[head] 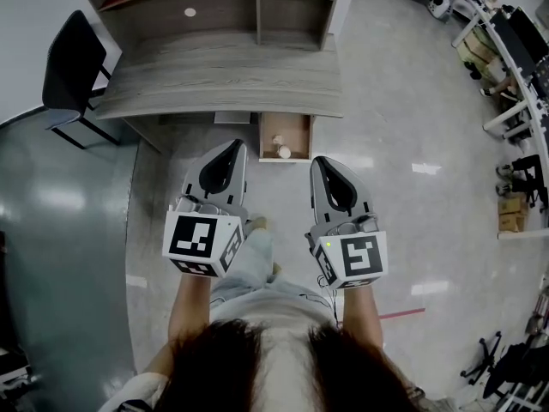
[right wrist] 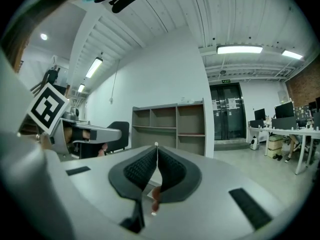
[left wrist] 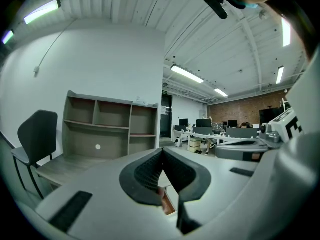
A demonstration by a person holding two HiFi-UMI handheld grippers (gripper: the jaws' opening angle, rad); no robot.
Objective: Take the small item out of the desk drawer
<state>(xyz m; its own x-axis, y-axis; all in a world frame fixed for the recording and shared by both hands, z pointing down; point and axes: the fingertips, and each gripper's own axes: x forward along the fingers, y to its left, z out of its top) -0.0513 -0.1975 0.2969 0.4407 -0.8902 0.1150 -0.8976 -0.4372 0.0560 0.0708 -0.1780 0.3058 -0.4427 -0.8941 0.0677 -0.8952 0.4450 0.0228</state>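
Small cream-coloured item (head: 284,151): sits inside the open brown wooden drawer (head: 298,131), towards its lower edge in the head view, just above frame centre. Too small to identify its shape.

Drawer: pulled out from under the front edge of the grey wood-grain worktop (head: 214,80). A grey open shelf unit (head: 210,3) stands on the worktop's far side, at the top of the frame. A black chair (head: 73,63) is at upper left, beside the worktop.

Left tongs (head: 238,145): lower left of the drawer, apart from it. Tips pressed together in the left gripper view (left wrist: 162,150), nothing between them.

Right tongs (head: 319,160): lower right of the drawer, also clear of it. Tips closed (right wrist: 156,146), nothing held.

Both tongs are side by side over the glossy pale floor (head: 403,144), pointing towards the worktop.
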